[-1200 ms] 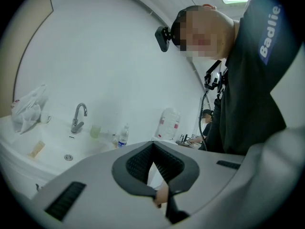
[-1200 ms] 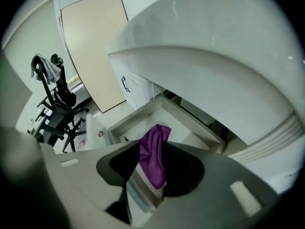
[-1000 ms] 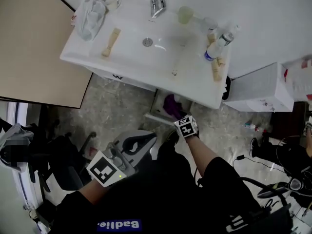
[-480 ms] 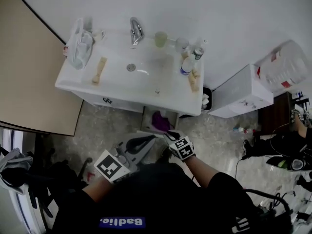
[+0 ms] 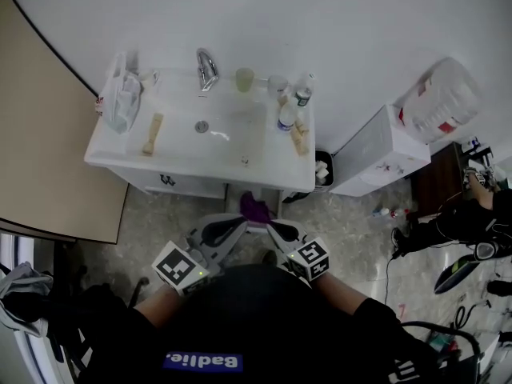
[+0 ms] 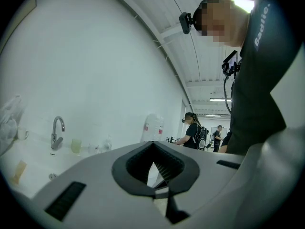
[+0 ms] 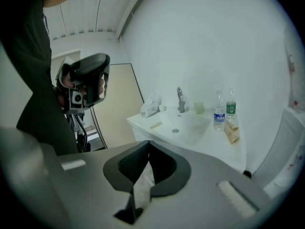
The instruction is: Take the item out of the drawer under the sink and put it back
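white wall point(image 5: 336, 22), speckled floor point(image 5: 164, 210), beige panel point(image 5: 40, 134)

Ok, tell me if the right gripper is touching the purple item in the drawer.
Apart. In the right gripper view the right gripper, just closed on nothing, looks down on the sink; the purple item sits below that sink.

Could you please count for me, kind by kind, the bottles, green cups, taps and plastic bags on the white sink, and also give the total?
Bottles: 2 (blue-label bottle, green-label bottle)
Green cup: 1
Tap: 1
Plastic bag: 1
Total: 5
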`<state>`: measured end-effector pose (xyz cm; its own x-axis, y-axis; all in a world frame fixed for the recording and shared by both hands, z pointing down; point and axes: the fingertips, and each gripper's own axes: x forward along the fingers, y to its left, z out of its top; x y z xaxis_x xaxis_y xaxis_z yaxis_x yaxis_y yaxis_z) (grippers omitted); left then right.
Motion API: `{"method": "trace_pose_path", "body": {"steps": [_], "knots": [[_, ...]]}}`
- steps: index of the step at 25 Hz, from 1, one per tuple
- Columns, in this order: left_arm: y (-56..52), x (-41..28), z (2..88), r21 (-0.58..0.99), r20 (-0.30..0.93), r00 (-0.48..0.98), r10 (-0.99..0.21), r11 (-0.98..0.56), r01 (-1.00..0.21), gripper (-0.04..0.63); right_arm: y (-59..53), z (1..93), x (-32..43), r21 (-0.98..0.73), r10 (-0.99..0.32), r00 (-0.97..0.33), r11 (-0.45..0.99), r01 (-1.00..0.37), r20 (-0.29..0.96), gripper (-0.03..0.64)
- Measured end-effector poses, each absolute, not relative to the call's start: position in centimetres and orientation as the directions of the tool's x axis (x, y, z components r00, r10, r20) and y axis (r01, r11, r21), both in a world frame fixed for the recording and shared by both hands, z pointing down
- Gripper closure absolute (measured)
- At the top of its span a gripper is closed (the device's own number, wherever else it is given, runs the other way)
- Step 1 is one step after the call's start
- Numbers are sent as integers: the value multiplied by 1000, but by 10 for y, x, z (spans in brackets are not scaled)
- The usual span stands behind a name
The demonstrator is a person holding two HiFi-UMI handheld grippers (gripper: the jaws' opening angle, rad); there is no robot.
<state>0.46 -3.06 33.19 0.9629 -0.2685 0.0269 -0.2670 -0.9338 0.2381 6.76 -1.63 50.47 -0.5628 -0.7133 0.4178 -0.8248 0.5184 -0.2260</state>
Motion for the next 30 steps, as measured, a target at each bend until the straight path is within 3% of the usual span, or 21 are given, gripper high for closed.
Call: {"method": "trace_pose_path", "body": {"steps": [13, 30], "knots": [[-20, 15, 326, 220, 48, 974, -220, -949, -225, 601, -4, 383, 66, -173, -792, -585, 561, -810, 172, 615], [-9, 29, 339, 228, 73, 979, -193, -952, -204, 600, 4, 372, 62, -162, -790, -595, 575, -802, 144, 615]]}}
